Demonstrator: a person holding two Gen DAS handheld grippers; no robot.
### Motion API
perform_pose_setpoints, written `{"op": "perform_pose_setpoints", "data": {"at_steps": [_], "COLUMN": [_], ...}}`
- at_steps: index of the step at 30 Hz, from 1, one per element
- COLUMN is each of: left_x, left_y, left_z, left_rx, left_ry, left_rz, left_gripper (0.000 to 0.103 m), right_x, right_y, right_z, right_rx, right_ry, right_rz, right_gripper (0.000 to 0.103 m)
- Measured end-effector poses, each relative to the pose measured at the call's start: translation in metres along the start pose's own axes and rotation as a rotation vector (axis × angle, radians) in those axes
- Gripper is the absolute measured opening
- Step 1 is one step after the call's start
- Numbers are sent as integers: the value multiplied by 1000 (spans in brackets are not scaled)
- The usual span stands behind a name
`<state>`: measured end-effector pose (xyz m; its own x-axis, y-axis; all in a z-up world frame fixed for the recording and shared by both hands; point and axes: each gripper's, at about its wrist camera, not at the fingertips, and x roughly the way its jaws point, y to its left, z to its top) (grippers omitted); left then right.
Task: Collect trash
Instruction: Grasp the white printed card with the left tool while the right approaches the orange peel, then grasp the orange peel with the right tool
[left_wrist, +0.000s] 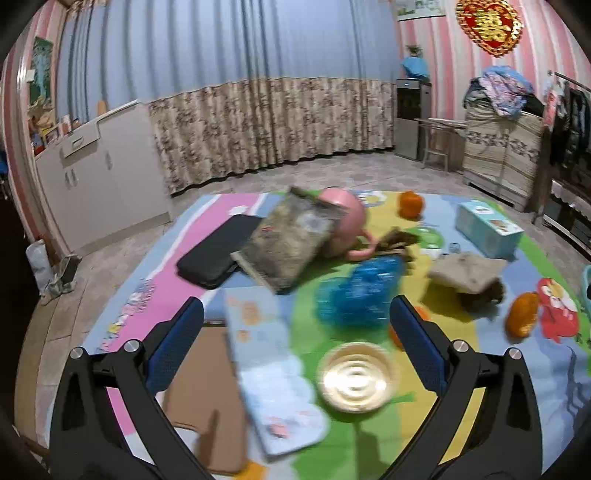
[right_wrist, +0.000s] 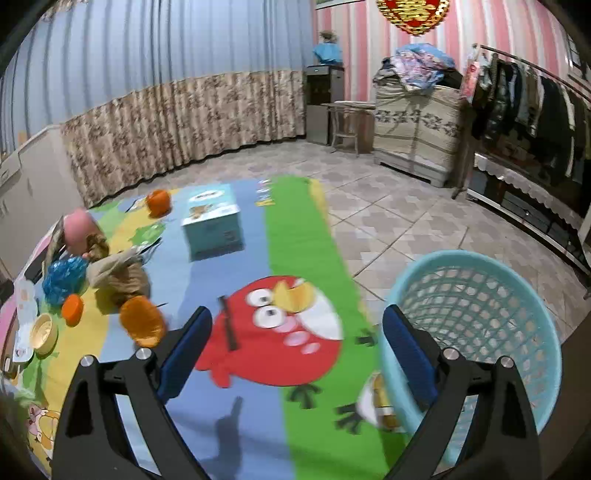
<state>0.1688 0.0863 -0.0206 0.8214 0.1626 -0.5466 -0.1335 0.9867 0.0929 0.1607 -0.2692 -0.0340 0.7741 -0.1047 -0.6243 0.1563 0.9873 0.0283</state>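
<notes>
The left gripper (left_wrist: 297, 325) hangs above a colourful cartoon play mat (left_wrist: 332, 450), its blue-padded jaws spread wide and holding nothing. Directly beneath and ahead, between the jaws in the left wrist view, lie a round gold-coloured lid or shallow tin (left_wrist: 355, 380), a flat pale blue printed package (left_wrist: 269, 373) and, just beyond, a crumpled blue plastic wrapper (left_wrist: 360, 291). The package is the one clearly long item; its long axis runs away from the gripper, leaning slightly left at the far end. Farther off sit a grey foil bag (left_wrist: 291, 243) propped on a pink watering can (left_wrist: 343, 221), a crumpled brown paper bag (left_wrist: 469, 275), orange pieces (left_wrist: 522, 314) and a light blue carton (left_wrist: 487, 229).

The right gripper (right_wrist: 297, 326) is also released and empty, over the mat's red bird picture. A light blue mesh basket (right_wrist: 480, 306) stands just to its right, partly behind its right jaw. The litter lies well off to its left.

The left hand looks nearer the trash; the right, nearer the basket.
</notes>
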Motion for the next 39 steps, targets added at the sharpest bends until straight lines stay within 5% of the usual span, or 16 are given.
{"op": "perform_pose_setpoints", "data": {"at_steps": [15, 24, 28, 39], "left_x": [59, 75, 73, 34], "left_y": [23, 30, 32, 37], "left_z": [-3, -8, -7, 14], "left_rx": [62, 26, 12, 42], "left_ry": [143, 212, 209, 76], "left_rz": [-12, -107, -112, -44], "left_gripper": [81, 28, 16, 9], "right_x": [22, 27, 32, 59], "right_y": [61, 78, 88, 101], "right_z": [1, -10, -13, -10], "right_rx": [-123, -161, -174, -181], "right_ry": [69, 101, 119, 175], "right_rz": [107, 107, 127, 130], "right_gripper": [92, 92, 92, 84]}}
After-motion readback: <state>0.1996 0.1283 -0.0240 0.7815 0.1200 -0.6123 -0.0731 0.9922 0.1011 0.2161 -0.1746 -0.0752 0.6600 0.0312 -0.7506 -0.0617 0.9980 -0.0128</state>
